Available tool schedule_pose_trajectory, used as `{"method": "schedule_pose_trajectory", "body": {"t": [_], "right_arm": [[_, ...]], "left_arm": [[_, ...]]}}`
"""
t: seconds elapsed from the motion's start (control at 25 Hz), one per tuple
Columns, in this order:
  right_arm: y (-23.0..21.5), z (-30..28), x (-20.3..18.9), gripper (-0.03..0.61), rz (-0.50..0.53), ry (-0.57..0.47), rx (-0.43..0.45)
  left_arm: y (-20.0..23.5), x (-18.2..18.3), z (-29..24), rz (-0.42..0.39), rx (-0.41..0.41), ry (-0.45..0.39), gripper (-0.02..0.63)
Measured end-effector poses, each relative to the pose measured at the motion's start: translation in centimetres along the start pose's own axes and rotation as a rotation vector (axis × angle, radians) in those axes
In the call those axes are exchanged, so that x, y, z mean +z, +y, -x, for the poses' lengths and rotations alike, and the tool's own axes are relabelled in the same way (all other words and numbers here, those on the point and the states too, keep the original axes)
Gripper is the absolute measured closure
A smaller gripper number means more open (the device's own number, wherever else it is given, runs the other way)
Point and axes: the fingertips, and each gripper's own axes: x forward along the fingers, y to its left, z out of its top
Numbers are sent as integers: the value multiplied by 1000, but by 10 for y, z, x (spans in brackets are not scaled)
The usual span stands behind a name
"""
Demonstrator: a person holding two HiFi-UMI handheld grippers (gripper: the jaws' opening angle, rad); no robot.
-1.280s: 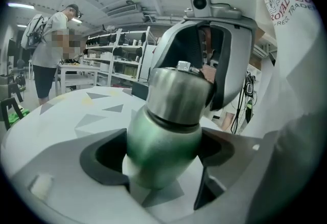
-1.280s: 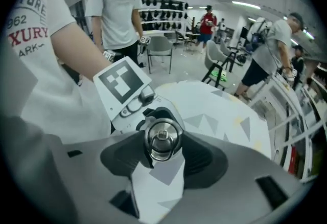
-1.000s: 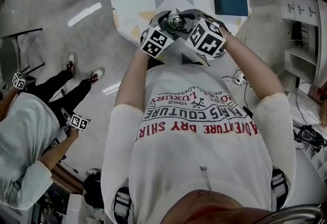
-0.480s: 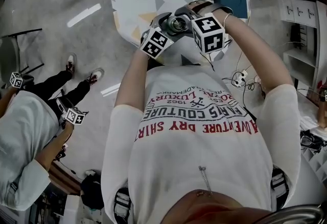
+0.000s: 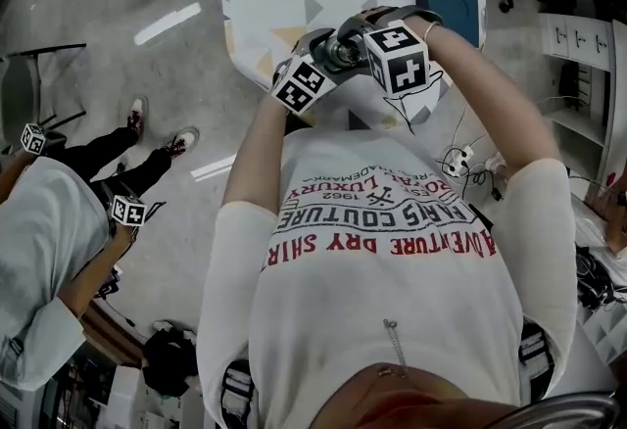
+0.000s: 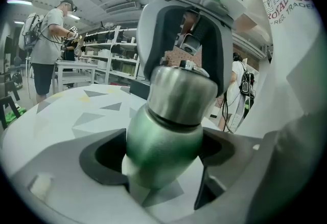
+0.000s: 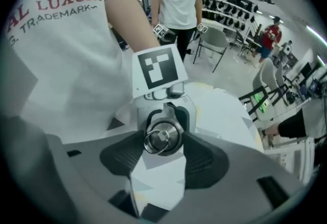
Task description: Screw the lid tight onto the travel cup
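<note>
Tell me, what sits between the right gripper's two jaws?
The steel lid, ring on top, sits between the right gripper's jaws, which have just been closing onto it; the right gripper view shows it.

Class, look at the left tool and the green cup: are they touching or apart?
Touching. In the left gripper view, the dark pads of the left tool press against both sides of the green cup.
</note>
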Motion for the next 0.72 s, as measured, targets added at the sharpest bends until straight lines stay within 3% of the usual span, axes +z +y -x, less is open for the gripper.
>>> {"method": "schedule_pose_trajectory", "body": {"t": [0.2, 0.72], "right_arm": [[-7, 2, 1, 328, -234, -95, -91], [-18, 4, -4, 327, -768, -175, -277]], "left_arm": [[3, -1, 0, 0, 2, -1, 198], [2, 6, 3, -3, -24, -6, 195]]}}
